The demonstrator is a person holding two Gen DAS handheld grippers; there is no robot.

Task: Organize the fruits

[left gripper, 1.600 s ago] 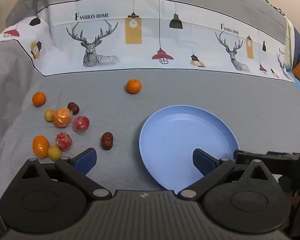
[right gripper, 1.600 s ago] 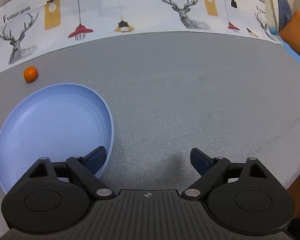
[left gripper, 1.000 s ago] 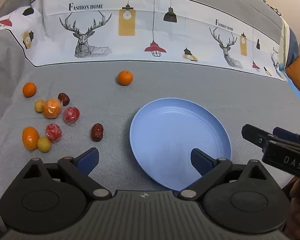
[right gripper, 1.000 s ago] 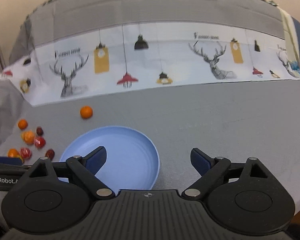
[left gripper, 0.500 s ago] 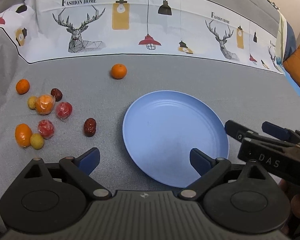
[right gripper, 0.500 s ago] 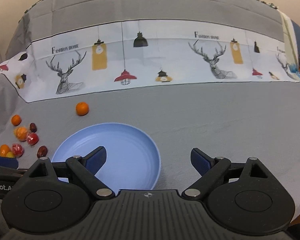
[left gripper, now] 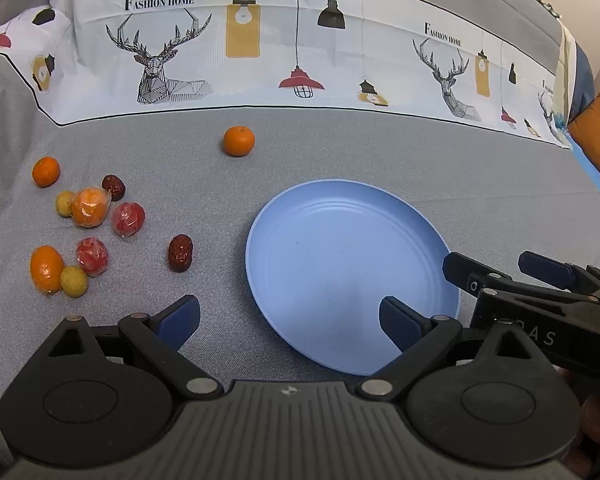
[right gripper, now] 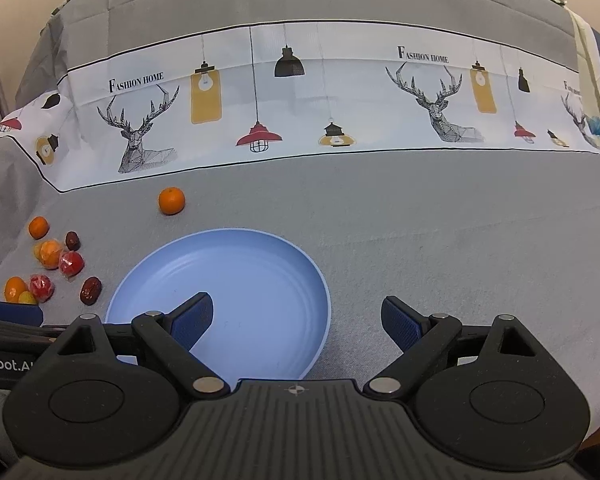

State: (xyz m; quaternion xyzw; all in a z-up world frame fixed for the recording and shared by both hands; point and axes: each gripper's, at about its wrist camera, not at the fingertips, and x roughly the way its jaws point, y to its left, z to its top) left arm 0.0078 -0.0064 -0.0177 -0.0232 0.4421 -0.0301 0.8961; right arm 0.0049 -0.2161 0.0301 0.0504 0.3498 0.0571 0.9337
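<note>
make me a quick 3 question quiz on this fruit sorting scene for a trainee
1. True or false: the blue plate already holds fruit.
2. Which piece lies nearest the plate's left rim? A) the lone orange B) the dark red date C) the yellow fruit
3. Fill in: both the left tool and the right tool are ____ and hold nothing.

Key
1. False: its surface is bare, and all the fruit lies on the grey cloth.
2. B: the date lies just left of the rim, apart from it; the orange sits farther back, the yellow fruit far left in the cluster.
3. open
</note>
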